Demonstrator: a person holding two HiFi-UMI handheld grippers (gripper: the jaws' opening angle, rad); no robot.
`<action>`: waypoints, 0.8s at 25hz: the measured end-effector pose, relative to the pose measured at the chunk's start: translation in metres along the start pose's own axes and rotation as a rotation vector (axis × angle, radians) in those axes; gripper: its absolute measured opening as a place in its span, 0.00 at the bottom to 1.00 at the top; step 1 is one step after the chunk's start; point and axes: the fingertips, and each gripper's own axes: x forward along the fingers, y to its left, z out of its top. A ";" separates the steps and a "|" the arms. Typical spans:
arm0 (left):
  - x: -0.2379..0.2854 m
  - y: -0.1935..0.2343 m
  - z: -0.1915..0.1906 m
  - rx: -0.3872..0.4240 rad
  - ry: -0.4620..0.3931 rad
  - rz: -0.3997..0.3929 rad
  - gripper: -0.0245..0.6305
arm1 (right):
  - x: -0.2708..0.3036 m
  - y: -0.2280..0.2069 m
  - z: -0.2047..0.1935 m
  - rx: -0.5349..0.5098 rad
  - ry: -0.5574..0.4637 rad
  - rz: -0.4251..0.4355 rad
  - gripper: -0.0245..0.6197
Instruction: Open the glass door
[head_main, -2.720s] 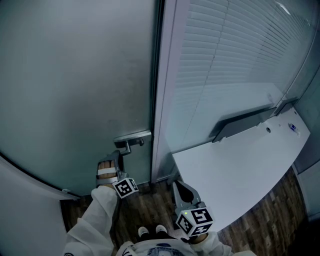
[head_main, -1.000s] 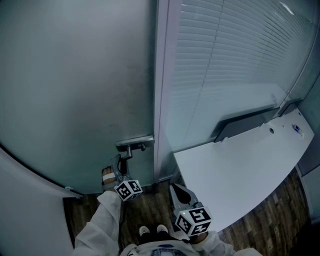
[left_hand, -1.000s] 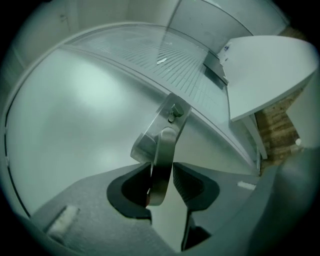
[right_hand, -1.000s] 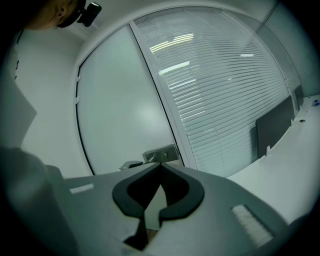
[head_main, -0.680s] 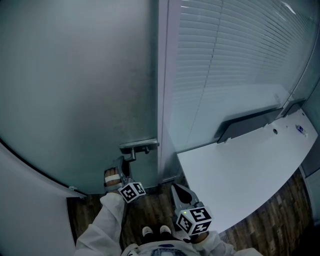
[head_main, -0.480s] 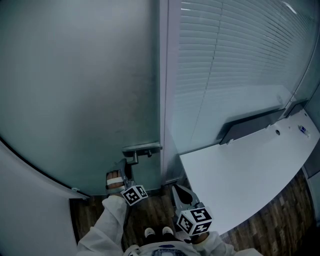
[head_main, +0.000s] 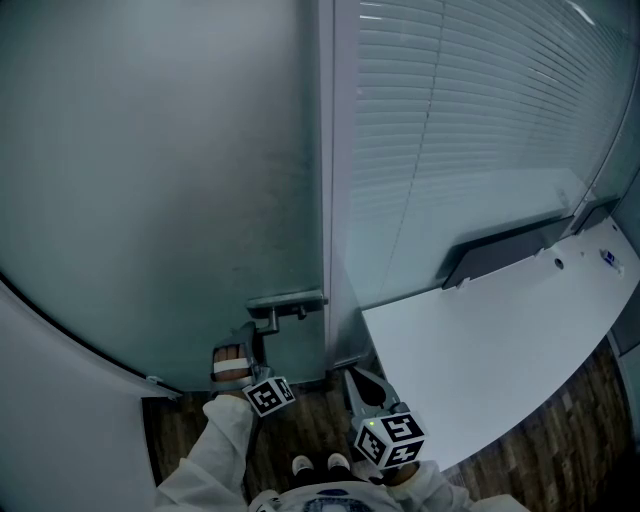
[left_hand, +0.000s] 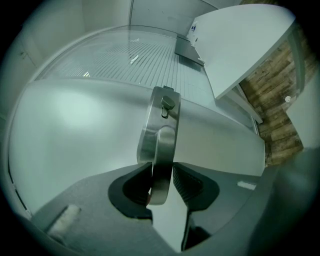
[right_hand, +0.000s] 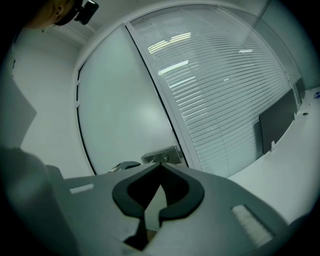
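- Our left claw (left_hand: 160, 182) is clamped, jaws partly closed, on the brushed-metal lever handle (left_hand: 163, 150) at the right edge of the tall frosted glass door (head_main: 150, 180), beside its pale frame.
- Our right claw (right_hand: 161, 167) is closed on nothing, low beside the white curved counter (head_main: 480, 340).
- We judge the lever stiff and slick and the door heavy, so we should grip squarely near the lever's free end.
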 end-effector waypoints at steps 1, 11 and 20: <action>0.000 -0.001 -0.001 0.001 0.003 -0.002 0.24 | 0.000 0.000 -0.001 0.000 0.002 0.000 0.04; -0.012 0.003 -0.007 0.018 0.025 -0.053 0.23 | 0.001 0.001 -0.002 -0.001 0.008 0.001 0.04; -0.068 0.022 -0.014 -0.494 0.009 -0.093 0.04 | 0.003 0.011 0.000 -0.013 -0.001 0.024 0.04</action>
